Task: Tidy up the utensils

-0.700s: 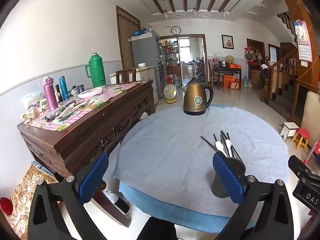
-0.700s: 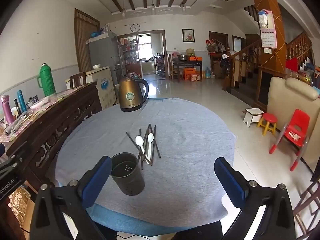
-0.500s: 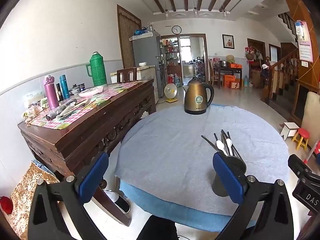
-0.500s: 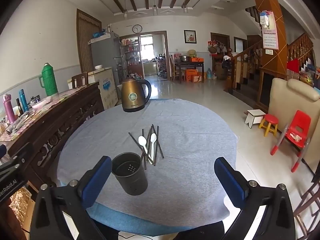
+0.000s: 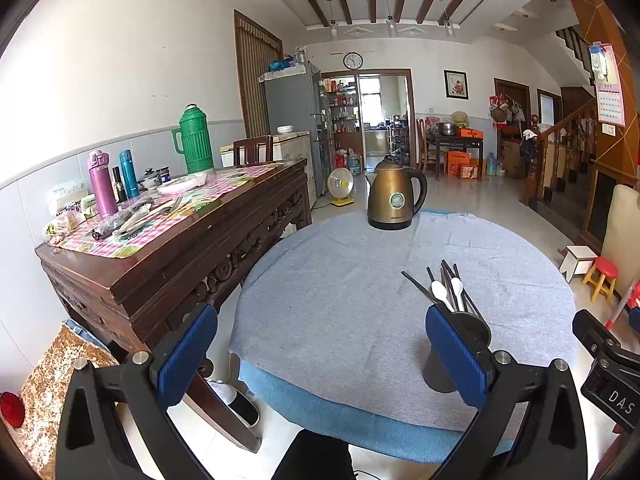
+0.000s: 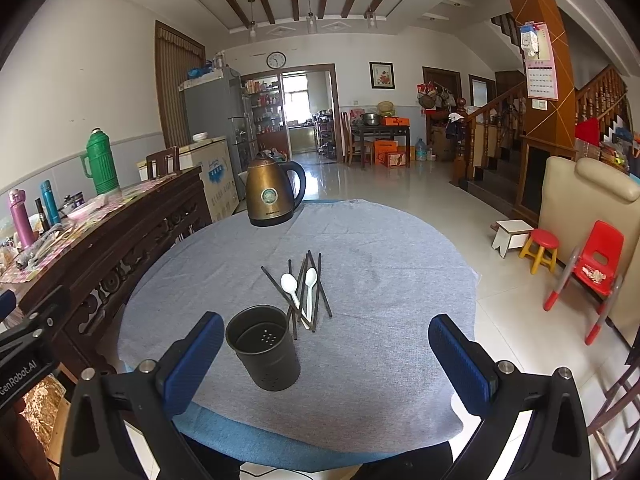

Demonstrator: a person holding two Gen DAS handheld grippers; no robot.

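1. Tongs, both sets: left tongs (image 5: 320, 354) & right tongs (image 6: 326, 360) sit lower-centre of their views, blue pads wide apart, nothing clamped. They hang over the near edge of the table (image 6: 400, 240).
2. Change vs the shots a moment ago: barely any. Both views crept fwd a touch; utensil pile & holder haven't shifted. Reads to me as approach only, so sorting not begun.
3. Task things: utensil holder (image 6: 264, 346), a dark perforated cup, stands upright & empty, centre-low in right view; in left view it's lower right, half hidden behind the right pad. Utensils lie loose on the cloth just beyond it, near ends almost at its rim.
4. Count: white spoons (image 6: 300, 286) x2, bowls pointing away. Dark chopsticks (image 6: 320, 286) approx 6, crossed & overlapping, so exact no. unsure. Holder x1.
5. Kettle (image 6: 272, 196) x1, bronze, at far side of table, upper centre, well apart from pile.
6. Likely next: one set closes on a spoon or stick, drops it in the cup.
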